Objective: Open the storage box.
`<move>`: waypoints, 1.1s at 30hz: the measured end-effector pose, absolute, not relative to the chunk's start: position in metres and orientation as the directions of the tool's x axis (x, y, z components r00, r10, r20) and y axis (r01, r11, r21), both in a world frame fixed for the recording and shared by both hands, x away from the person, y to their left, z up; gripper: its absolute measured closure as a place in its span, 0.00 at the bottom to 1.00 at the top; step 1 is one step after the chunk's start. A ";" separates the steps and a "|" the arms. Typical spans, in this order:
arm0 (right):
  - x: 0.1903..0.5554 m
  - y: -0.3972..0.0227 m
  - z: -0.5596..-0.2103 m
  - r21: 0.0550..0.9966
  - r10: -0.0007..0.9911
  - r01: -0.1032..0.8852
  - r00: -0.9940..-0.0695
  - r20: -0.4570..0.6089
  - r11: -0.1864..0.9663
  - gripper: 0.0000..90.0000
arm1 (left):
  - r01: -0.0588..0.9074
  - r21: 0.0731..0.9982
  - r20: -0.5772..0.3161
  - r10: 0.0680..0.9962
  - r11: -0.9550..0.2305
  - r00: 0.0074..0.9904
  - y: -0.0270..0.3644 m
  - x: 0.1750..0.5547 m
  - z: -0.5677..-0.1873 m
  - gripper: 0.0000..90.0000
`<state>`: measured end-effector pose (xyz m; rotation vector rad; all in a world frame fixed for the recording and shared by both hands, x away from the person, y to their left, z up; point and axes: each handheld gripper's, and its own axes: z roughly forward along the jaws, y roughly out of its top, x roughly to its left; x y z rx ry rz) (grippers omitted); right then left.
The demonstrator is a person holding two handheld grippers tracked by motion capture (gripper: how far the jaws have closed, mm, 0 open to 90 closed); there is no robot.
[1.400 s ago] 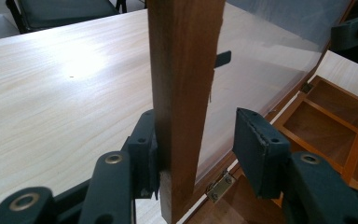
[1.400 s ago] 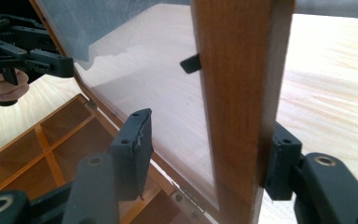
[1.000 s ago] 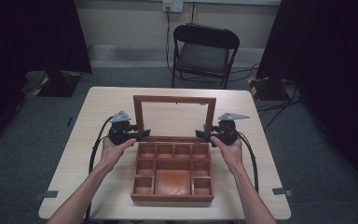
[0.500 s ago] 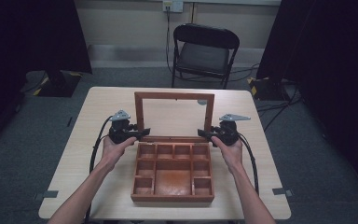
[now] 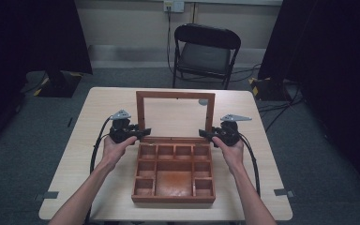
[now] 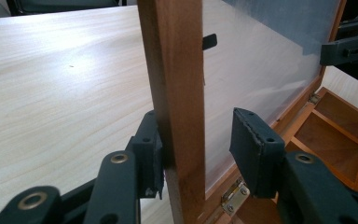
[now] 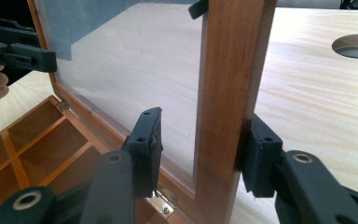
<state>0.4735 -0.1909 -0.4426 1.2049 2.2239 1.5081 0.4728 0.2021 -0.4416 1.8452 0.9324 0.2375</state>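
A wooden box (image 5: 173, 171) lay open at the lower middle of the high view, on a pale table (image 5: 65, 154), its base divided into small compartments around one larger middle tray. Its lid (image 5: 175, 97), a wooden frame around a clear pane, stood upright at the far edge of the base, just above the centre of the frame. The left gripper (image 5: 139, 133) sat at the left post of the lid, left of centre, held by the person's left hand (image 5: 115, 147); the right gripper (image 5: 205, 135) sat at the right post, held by the right hand (image 5: 229, 147). In the left gripper view the lid's post (image 6: 175, 107) rose through the middle of the frame between the jaws: the left-hand pad (image 6: 151, 156) lay against the wood, while the right-hand pad (image 6: 254, 149) stood clear of it, with a gap, so the fingers straddled the post without clamping it. A brass hinge (image 6: 233, 193) showed at the bottom, right of the post. In the right gripper view the post (image 7: 228, 102) ran up right of centre; the right-hand pad (image 7: 261, 156) touched its outer face, and the left-hand pad (image 7: 147, 149) stood apart on the pane side. That gripper's jaws had just been closing, with the post between them, yet they did not grasp it. A round hole (image 7: 356, 45) in the table showed at the upper right of that view, and a black folding chair (image 5: 205, 54) stood beyond the table at the top of the high view.
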 end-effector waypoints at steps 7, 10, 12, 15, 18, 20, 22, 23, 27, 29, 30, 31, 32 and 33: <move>0.476 -0.191 -0.446 0.841 0.717 0.523 -0.639 0.277 0.141 0.61 | 0.506 0.843 -0.257 0.690 -0.182 0.677 0.202 0.477 -0.445 0.61; 0.476 -0.191 -0.446 0.839 0.717 0.525 -0.639 0.278 0.142 0.61 | 0.508 0.843 -0.261 0.689 -0.180 0.676 0.202 0.477 -0.445 0.61; 0.475 -0.192 -0.446 0.839 0.718 0.524 -0.640 0.275 0.146 0.61 | 0.509 0.841 -0.261 0.686 -0.184 0.679 0.202 0.477 -0.445 0.61; 0.473 -0.192 -0.446 0.841 0.718 0.520 -0.643 0.267 0.153 0.61 | 0.507 0.842 -0.255 0.689 -0.187 0.678 0.201 0.477 -0.445 0.61; 0.474 -0.192 -0.446 0.840 0.718 0.521 -0.643 0.268 0.153 0.60 | 0.510 0.840 -0.261 0.687 -0.184 0.679 0.200 0.478 -0.445 0.60; 0.474 -0.192 -0.446 0.840 0.718 0.520 -0.643 0.267 0.153 0.60 | 0.510 0.839 -0.257 0.688 -0.189 0.679 0.200 0.478 -0.445 0.60; 0.475 -0.192 -0.446 0.837 0.720 0.528 -0.636 0.278 0.143 0.59 | 0.517 0.835 -0.257 0.695 -0.191 0.672 0.199 0.478 -0.445 0.59; 0.475 -0.191 -0.447 0.835 0.722 0.532 -0.632 0.282 0.139 0.58 | 0.520 0.831 -0.254 0.694 -0.200 0.673 0.199 0.479 -0.444 0.59; 0.478 -0.189 -0.448 0.830 0.722 0.540 -0.629 0.288 0.140 0.56 | 0.529 0.827 -0.269 0.692 -0.191 0.670 0.199 0.481 -0.447 0.56; 0.480 -0.188 -0.449 0.827 0.721 0.544 -0.629 0.290 0.141 0.54 | 0.531 0.825 -0.268 0.693 -0.194 0.670 0.199 0.481 -0.448 0.54; 0.481 -0.187 -0.450 0.823 0.722 0.550 -0.625 0.297 0.138 0.51 | 0.530 0.826 -0.273 0.685 -0.193 0.676 0.198 0.481 -0.450 0.51; 0.481 -0.187 -0.450 0.823 0.722 0.550 -0.625 0.297 0.138 0.51 | 0.530 0.826 -0.273 0.685 -0.193 0.676 0.198 0.481 -0.450 0.48; 0.481 -0.186 -0.451 0.823 0.721 0.550 -0.626 0.297 0.139 0.50 | 0.529 0.825 -0.271 0.683 -0.199 0.678 0.198 0.482 -0.451 0.48; 0.482 -0.185 -0.452 0.820 0.723 0.555 -0.623 0.300 0.138 0.49 | 0.533 0.824 -0.279 0.683 -0.190 0.675 0.197 0.482 -0.452 0.47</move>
